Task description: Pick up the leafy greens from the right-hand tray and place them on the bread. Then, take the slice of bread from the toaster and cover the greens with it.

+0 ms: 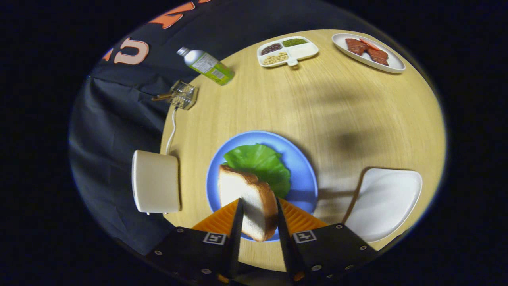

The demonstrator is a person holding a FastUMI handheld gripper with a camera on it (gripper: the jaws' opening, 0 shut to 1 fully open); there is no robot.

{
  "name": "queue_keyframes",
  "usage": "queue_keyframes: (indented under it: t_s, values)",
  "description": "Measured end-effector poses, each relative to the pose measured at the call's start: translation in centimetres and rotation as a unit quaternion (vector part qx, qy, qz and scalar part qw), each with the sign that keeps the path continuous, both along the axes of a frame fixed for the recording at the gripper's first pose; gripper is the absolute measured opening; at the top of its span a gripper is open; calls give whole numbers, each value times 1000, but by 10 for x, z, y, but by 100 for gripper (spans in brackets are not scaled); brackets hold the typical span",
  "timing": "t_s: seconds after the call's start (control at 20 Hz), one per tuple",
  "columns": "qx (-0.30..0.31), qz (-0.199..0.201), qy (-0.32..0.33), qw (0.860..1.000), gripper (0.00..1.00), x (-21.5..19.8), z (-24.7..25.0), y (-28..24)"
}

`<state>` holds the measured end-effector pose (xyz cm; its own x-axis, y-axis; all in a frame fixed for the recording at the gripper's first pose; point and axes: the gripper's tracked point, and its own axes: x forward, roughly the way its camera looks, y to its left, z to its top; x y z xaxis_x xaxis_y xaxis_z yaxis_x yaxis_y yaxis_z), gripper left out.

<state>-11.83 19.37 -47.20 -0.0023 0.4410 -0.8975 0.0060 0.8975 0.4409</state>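
My gripper (258, 203) is shut on a slice of bread (248, 198), held on edge between both fingers above the blue plate (301, 167). Just beyond the held slice, the leafy greens (260, 163) lie spread on the plate; what lies under them is hidden. The cream toaster (155, 182) stands to the left of the plate at the table's edge, its cord running away from it. To the right of the fingers sits the white right-hand tray (385, 202), bare.
Far across the round wooden table (357, 111) are a divided dish of beans (287, 51), a white plate with red meat slices (369, 51), a lying green bottle (206, 65) and a clear plastic holder (184, 95).
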Motion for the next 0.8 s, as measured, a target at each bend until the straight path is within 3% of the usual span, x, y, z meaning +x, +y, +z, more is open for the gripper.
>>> queue_keyframes:
  t_s: [0.15, 0.35, 0.55, 0.8]
  values:
    - [9, -11, -18, 1000, 76, 6, 12, 6]
    - [8, -9, -71, 997, 94, 22, 43, -1]
    - [3, -3, -164, 986, 97, 53, 103, -13]
    - [-24, 0, -288, 957, 98, 92, 194, -38]
